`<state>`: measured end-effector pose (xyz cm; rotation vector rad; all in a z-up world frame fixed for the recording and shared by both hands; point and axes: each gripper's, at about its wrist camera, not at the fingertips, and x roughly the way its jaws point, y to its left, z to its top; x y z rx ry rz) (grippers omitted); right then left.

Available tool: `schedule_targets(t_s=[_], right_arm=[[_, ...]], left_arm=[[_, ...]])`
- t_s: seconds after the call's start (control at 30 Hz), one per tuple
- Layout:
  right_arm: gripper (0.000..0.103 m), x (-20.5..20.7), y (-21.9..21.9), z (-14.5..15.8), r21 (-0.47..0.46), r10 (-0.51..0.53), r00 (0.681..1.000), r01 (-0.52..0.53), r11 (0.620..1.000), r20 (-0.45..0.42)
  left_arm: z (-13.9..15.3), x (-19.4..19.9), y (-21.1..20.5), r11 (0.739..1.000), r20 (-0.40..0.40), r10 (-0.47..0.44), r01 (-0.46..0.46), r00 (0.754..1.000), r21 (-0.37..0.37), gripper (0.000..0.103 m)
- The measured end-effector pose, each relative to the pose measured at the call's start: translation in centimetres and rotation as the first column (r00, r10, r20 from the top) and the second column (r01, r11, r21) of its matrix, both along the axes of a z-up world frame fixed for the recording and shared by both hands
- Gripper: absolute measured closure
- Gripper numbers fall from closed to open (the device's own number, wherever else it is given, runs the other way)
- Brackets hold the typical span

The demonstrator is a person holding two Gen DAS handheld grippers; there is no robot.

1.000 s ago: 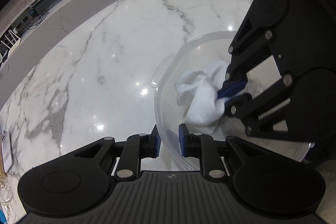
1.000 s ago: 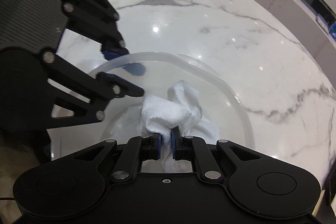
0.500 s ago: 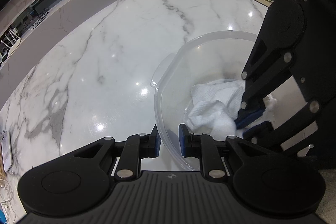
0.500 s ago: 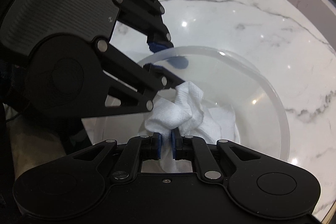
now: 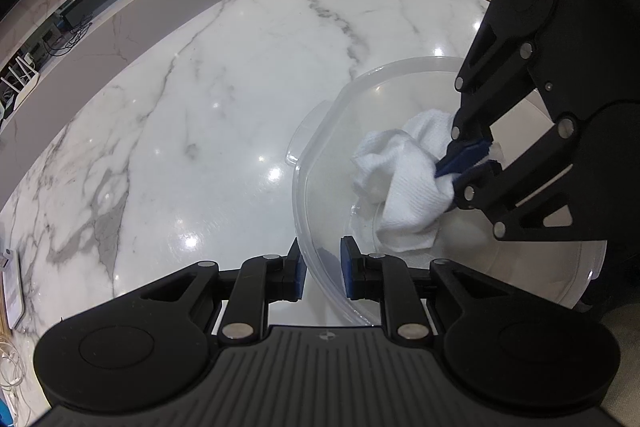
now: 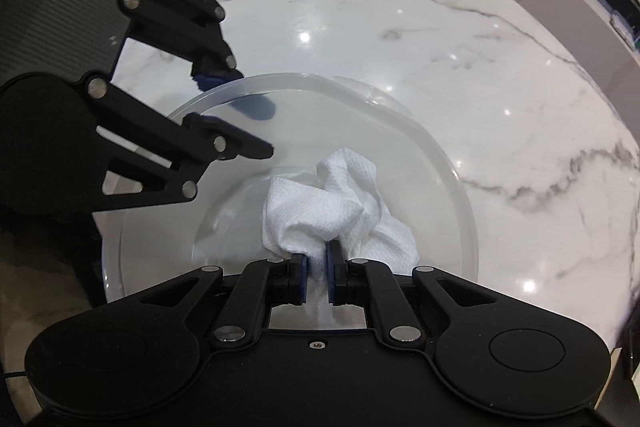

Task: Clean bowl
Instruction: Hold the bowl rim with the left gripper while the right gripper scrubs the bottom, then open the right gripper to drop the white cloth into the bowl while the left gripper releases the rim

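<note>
1. Clear plastic bowl (image 5: 400, 99) sits lower right of frame on marble surface (image 5: 200, 107).
2. Left hand-held gripper (image 5: 322, 269) clamps bowl rim, one pad each side.
3. Right hand-held gripper (image 6: 316, 269) pinches white cloth (image 6: 336, 211) inside bowl.
4. Press cloth to floor and walls, sweep circles, keep rim grip firm against sliding.

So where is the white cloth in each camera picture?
Left wrist view: the white cloth sits right of centre, inside the clear bowl, pinched by the right gripper.
Right wrist view: it is low in the middle, just beyond that gripper's fingertips.
Shared landmark: the bowl, whose rim the left gripper clamps.
</note>
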<state>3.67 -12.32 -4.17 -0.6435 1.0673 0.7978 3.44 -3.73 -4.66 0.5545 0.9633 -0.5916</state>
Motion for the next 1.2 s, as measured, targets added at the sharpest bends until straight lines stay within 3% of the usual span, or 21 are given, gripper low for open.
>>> schedule_targets(t_s=[0.27, 0.77, 1.1, 1.2], right_arm=[[0.095, -0.4, 0.4, -0.2, 0.014, 0.018, 0.999, -0.019, 1.000, 0.034], [0.095, -1.7, 0.2, 0.3, 0.033, 0.093, 0.994, -0.091, 0.995, -0.063], [0.094, -2.1, -1.1, 1.1, -0.008, 0.029, 1.000, -0.029, 1.000, -0.009], [0.087, -2.4, -1.6, 1.7, 0.013, 0.009, 1.000, -0.009, 1.000, 0.009]], left_arm=[[-0.1, -0.1, 0.0, 1.000, -0.001, 0.001, -0.001, 1.000, 0.001, 0.087], [0.0, 0.0, -0.1, 1.000, -0.002, 0.003, -0.003, 1.000, 0.001, 0.086], [0.0, 0.0, -0.2, 1.000, 0.004, 0.022, -0.022, 1.000, -0.001, 0.085], [0.2, 0.0, -0.1, 0.999, 0.012, 0.035, -0.035, 0.999, -0.010, 0.084]])
